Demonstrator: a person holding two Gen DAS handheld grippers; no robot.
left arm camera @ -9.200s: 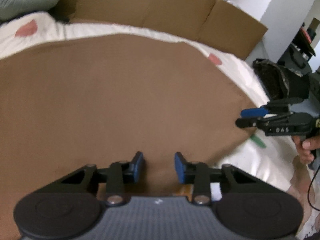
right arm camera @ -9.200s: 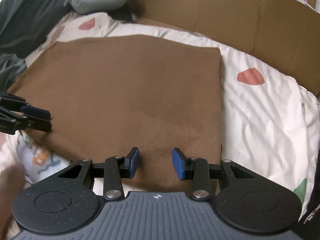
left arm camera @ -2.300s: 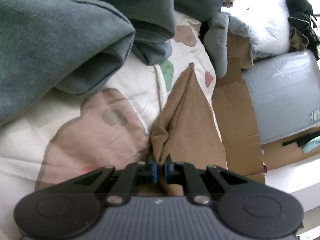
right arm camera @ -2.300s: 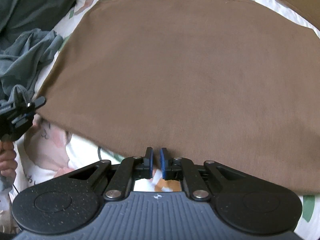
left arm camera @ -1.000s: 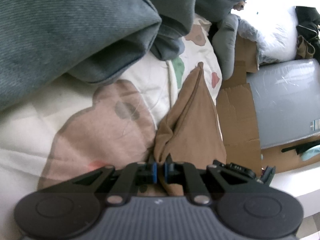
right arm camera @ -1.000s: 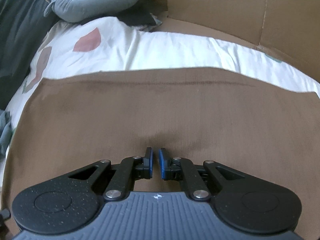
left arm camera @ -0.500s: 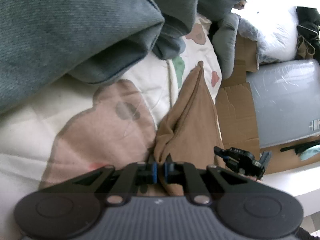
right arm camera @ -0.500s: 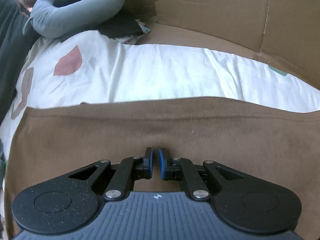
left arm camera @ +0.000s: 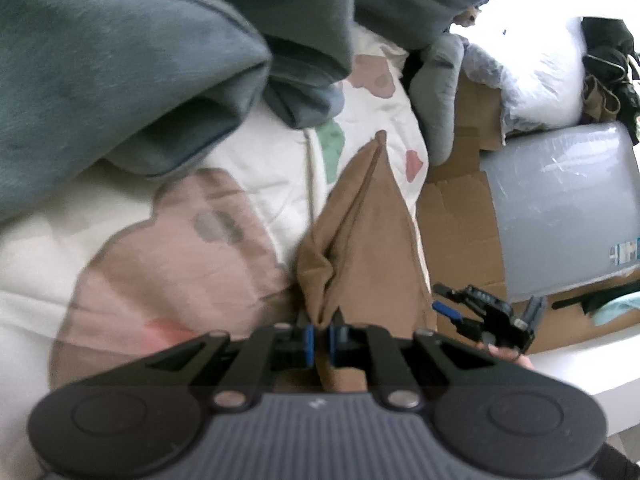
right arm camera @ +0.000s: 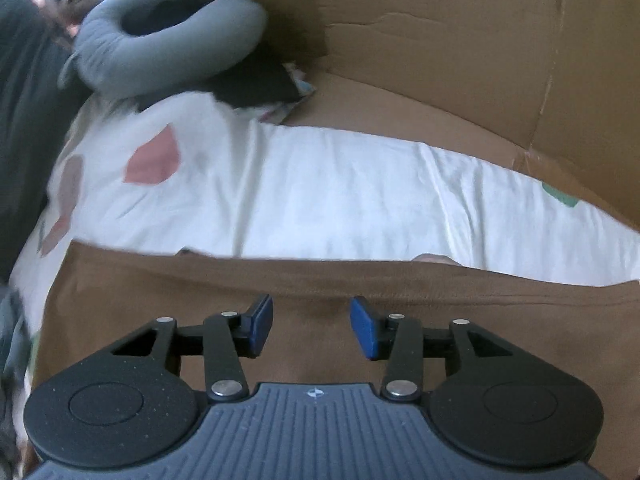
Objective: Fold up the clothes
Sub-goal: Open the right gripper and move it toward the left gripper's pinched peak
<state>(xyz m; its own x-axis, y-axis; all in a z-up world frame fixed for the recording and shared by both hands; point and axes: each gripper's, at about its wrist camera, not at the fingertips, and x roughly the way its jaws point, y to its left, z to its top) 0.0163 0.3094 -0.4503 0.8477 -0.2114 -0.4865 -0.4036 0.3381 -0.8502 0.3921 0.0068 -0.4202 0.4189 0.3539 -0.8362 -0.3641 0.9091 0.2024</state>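
1. Two views, left wrist one taken up here. Left gripper: jaws pinched narrow on a bunched corner of the brown garment, which rises in a peaked ridge off the bed sheet. A grey-blue heap of clothes lies close behind, toward the far side of the bed. The right gripper shows off to the side, beyond the brown cloth.

2. Right wrist view. Right gripper: jaws wide, holding nothing, hovering over the brown garment. The cloth lies flat beneath with one straight edge running across the white sheet. A grey neck pillow and a cardboard wall stand at the far edge of the bed.

3. Judgement: one side looks laid down, the left corner is in the air. To do this well, bring the left corner to match the straight edge, keep the cloth taut so the ridge flattens, and let go only once the edges line up. Keep clear of the grey-blue heap.
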